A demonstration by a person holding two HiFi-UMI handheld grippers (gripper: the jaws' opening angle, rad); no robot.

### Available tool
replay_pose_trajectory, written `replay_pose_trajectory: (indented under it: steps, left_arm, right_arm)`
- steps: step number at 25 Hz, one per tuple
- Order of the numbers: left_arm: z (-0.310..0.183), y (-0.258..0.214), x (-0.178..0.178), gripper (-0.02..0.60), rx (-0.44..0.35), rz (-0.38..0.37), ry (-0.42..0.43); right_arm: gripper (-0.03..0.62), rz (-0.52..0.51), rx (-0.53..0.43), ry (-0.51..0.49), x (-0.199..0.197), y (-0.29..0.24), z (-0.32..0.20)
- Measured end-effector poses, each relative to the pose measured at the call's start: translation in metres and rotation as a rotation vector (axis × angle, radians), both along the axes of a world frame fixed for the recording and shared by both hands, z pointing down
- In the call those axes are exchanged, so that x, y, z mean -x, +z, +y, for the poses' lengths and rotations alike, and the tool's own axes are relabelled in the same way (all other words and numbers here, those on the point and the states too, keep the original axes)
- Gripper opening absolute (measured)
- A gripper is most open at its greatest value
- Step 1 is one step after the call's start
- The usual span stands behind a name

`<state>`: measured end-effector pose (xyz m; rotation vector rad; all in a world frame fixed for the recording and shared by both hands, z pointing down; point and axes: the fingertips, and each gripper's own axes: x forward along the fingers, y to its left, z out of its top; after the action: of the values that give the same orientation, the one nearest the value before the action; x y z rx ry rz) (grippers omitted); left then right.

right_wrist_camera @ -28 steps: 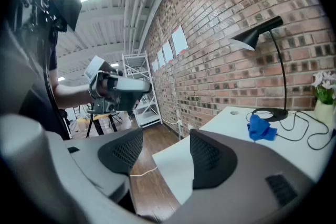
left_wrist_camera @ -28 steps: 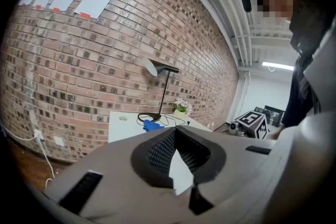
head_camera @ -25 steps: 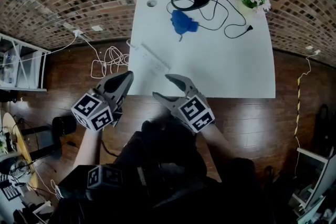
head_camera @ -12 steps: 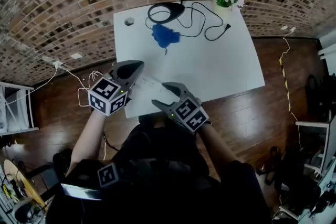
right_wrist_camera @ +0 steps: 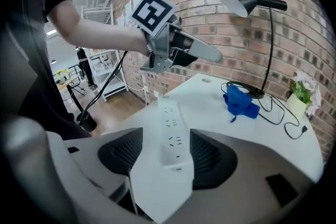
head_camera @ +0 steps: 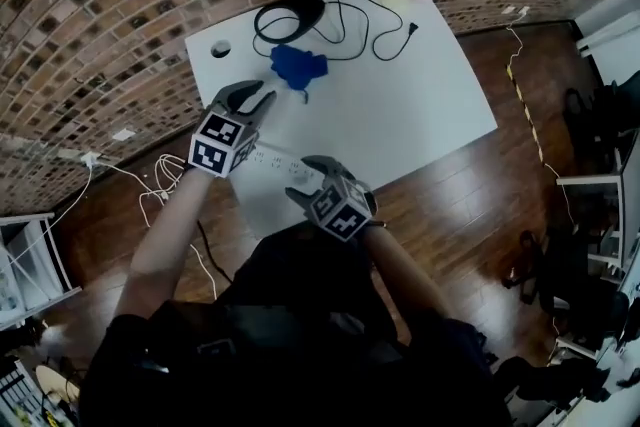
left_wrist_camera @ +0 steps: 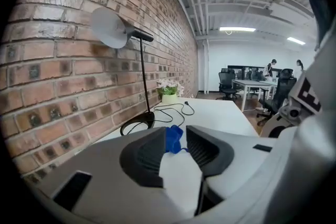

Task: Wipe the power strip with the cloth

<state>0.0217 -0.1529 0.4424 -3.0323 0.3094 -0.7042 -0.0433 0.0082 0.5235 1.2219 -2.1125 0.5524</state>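
Wiping has not begun: the cloth (head_camera: pixel 297 65) lies bunched on the worktop (head_camera: pixel 400 105), untouched. The left hand-held gripper (head_camera: pixel 258 96) points at it, its jaws having just been opening, with nothing between them. The right hand-held gripper (head_camera: pixel 304 177) stands wide open astride the near end of the power strip (head_camera: pixel 268 156) — no grip. Taking the cloth, steadying and wiping all remain.

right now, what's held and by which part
Nothing held. Left gripper: jaws have just been opening, empty, cloth ahead. Right gripper: open astride the power strip end.
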Motion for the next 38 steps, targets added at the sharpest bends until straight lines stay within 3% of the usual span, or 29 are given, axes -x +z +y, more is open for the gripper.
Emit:
replay_pose_trajectory:
  steps: [3,6,9,12,20,23,25,27,30,38]
  left_arm:
    - [-0.013,0.017,-0.022,0.231,0.021,-0.046,-0.022]
    - [-0.023,0.041,-0.049,0.255,0.018,-0.109,-0.013]
    - [-0.028,0.065,-0.076,0.256,0.038,-0.185,-0.005]
    - [-0.035,0.09,-0.094,0.258,0.064,-0.259,-0.015]
    - [-0.048,0.13,-0.109,0.256,0.042,-0.337,-0.076]
    - [-0.052,0.136,-0.109,0.213,0.018,-0.352,-0.087]
    - [-0.054,0.138,-0.107,0.115,0.007,-0.368,-0.088]
    - [-0.054,0.136,-0.104,0.082,0.045,-0.373,-0.09]
    - [-0.065,0.129,-0.083,0.066,0.114,-0.35,-0.143]
    - [-0.093,0.096,0.032,0.059,0.183,-0.268,-0.335]
  right_arm:
    - [0.289,0.04,0.025,0.001,-0.008,0.02,-0.006]
    - [0.289,0.085,0.038,-0.023,-0.015,0.04,-0.009]
    - [0.304,0.047,0.037,-0.039,-0.015,0.048,-0.011]
    - [0.305,0.048,0.057,-0.116,-0.006,0.06,-0.009]
    - [0.316,-0.006,0.005,-0.166,0.0,0.069,-0.02]
    - [0.262,-0.022,0.002,-0.201,-0.001,0.068,-0.021]
    - [0.264,-0.021,-0.002,-0.216,-0.003,0.068,-0.021]
    - [0.267,-0.017,-0.001,-0.231,-0.007,0.069,-0.019]
    - [0.265,-0.007,0.006,-0.26,-0.017,0.069,-0.022]
    - [0.268,0.088,-0.02,-0.391,-0.054,0.066,-0.047]
